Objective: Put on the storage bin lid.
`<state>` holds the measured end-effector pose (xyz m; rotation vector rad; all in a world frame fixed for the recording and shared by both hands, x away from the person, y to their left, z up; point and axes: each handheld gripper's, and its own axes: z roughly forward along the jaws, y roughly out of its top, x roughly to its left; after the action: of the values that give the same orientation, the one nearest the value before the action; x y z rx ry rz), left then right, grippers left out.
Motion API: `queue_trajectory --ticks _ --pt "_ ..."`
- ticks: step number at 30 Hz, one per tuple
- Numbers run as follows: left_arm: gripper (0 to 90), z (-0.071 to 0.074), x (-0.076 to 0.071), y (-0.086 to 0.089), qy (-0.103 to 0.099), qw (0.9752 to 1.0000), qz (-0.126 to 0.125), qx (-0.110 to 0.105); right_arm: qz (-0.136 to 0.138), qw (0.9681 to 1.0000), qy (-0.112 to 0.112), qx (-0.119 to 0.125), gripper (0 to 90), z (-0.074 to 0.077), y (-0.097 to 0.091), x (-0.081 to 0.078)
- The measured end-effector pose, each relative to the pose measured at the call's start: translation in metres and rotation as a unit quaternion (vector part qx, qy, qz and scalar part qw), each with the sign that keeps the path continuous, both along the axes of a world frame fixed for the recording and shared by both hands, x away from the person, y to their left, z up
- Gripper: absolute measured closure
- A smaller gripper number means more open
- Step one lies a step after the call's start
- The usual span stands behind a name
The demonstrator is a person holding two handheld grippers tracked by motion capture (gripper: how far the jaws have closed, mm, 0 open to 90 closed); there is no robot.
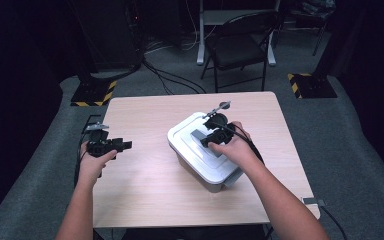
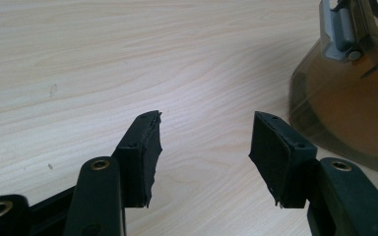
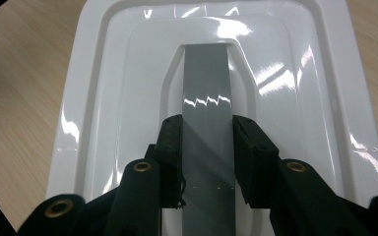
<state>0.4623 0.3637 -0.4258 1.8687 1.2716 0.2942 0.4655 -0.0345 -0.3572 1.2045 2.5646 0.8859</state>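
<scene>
A plastic storage box (image 1: 215, 182) with a glossy white lid (image 1: 190, 145) stands right of the table's middle. A grey handle (image 3: 206, 88) runs along the lid's centre. My right gripper (image 3: 206, 123) points down at the lid with its jaws closed on both sides of the grey handle (image 1: 199, 135). My left gripper (image 1: 126, 145) hovers low over the table's left side, held level and pointing toward the box. Its pads (image 2: 150, 147) stand apart with nothing between them. In the left gripper view the box's smoky wall (image 2: 344, 98) and a grey latch (image 2: 339, 29) sit at the right.
The wooden table (image 1: 145, 190) has bare surface left of and in front of the box. A folding chair (image 1: 237, 45) stands beyond the far edge. Cables trail on the floor behind, and yellow-black striped bases (image 1: 310, 85) flank the table.
</scene>
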Motion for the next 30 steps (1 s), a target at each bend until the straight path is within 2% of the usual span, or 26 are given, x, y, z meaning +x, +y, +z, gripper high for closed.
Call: queue_trajectory --ticks 17,30 --pt "44.8 -0.001 0.000 0.002 -0.001 1.0000 0.001 0.000 0.000 1.0000 0.002 -0.008 66.4 -0.005 -0.003 0.001" --pt "44.8 -0.001 0.000 0.002 0.000 1.0000 0.001 0.000 0.004 0.9999 0.007 -0.013 66.4 -0.012 0.004 0.004"
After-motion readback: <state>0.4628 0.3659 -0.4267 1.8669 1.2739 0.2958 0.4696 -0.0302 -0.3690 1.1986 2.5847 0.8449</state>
